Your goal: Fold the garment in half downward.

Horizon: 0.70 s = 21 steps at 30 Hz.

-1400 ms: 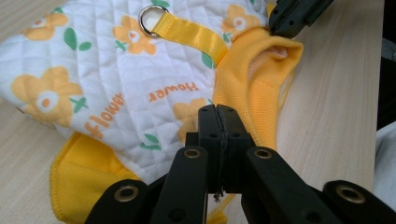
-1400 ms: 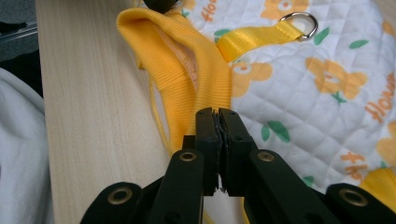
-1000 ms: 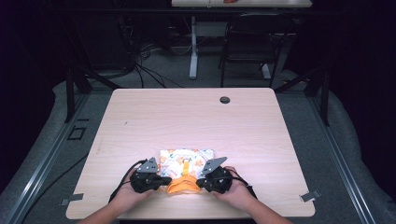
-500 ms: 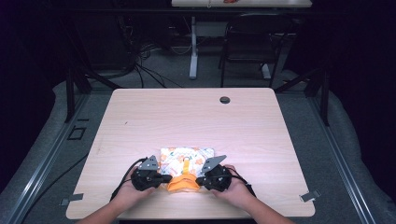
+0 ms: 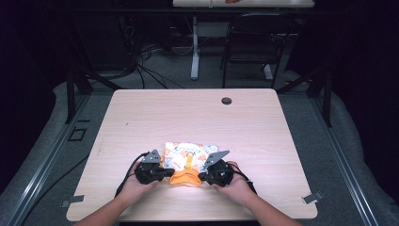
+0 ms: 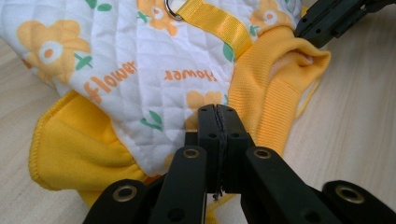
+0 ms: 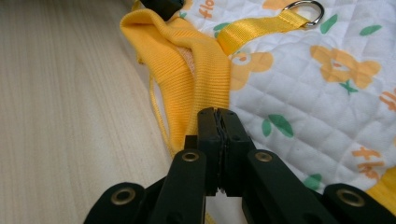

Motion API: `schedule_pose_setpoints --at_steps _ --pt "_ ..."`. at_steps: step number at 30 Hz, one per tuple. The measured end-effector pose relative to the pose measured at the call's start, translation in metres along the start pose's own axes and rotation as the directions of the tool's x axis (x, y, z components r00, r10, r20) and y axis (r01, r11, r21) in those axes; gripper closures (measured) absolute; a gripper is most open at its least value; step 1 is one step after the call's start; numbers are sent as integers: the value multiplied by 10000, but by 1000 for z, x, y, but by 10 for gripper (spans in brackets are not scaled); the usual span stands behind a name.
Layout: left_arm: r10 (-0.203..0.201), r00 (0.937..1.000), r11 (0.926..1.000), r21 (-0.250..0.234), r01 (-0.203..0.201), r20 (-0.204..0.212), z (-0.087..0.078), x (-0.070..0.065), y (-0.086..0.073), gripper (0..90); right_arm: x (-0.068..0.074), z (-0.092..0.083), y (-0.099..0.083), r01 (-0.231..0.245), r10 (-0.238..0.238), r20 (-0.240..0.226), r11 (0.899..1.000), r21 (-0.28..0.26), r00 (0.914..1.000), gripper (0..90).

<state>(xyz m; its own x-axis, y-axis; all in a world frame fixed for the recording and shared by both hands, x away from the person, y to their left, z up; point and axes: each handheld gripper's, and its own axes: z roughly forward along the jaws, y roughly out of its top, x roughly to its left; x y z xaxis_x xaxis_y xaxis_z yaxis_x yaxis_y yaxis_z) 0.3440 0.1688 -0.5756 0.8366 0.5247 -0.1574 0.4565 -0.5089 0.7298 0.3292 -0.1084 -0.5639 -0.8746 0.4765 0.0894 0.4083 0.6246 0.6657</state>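
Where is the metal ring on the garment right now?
The ring sits at the end of the yellow strap, on the quilted garment, mid-table near the front edge.

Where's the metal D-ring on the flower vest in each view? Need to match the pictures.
High view: too small to make out; the yellow strap marks its spot on the vest.
Left gripper view: D-ring at top, left of centre.
Right gripper view: top right.
Shared landmark: the yellow strap.
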Motion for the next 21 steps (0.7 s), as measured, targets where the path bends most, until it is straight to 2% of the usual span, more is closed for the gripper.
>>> schedule_pose_setpoints --at_steps 6,7,8,10,15,16,19,21 --pt "-388 9992 9990 -232 387 -45 4 8 2 894 -8 3 5 -121 122 204 9999 -24 9997 893" --pt "-479 9988 9984 -301 477 -52 5 10 2 894 -10 2 6 -64 61 310 9999 104 9995 894" --pt "-594 9982 9976 -365 593 -29 5 13 2 894 -11 5 6 -263 266 289 9996 -103 9992 894" --pt "-863 9963 9952 -474 861 -31 7 18 2 895 -15 6 7 -308 313 324 9994 -157 9990 895" --pt "-749 9962 9961 -497 727 -440 11 24 9 895 -23 9 12 -527 540 564 9983 -245 9970 895" --pt "-850 9955 9954 -480 830 -421 12 25 10 895 -25 10 12 -556 570 539 9981 -271 9969 895" --pt "-779 9950 9961 -468 750 -619 15 29 15 895 -31 11 14 -747 768 678 9967 -324 9947 895" --pt "-883 9939 9949 -554 847 -661 18 32 17 895 -35 12 16 -754 776 753 9966 -323 9941 895"
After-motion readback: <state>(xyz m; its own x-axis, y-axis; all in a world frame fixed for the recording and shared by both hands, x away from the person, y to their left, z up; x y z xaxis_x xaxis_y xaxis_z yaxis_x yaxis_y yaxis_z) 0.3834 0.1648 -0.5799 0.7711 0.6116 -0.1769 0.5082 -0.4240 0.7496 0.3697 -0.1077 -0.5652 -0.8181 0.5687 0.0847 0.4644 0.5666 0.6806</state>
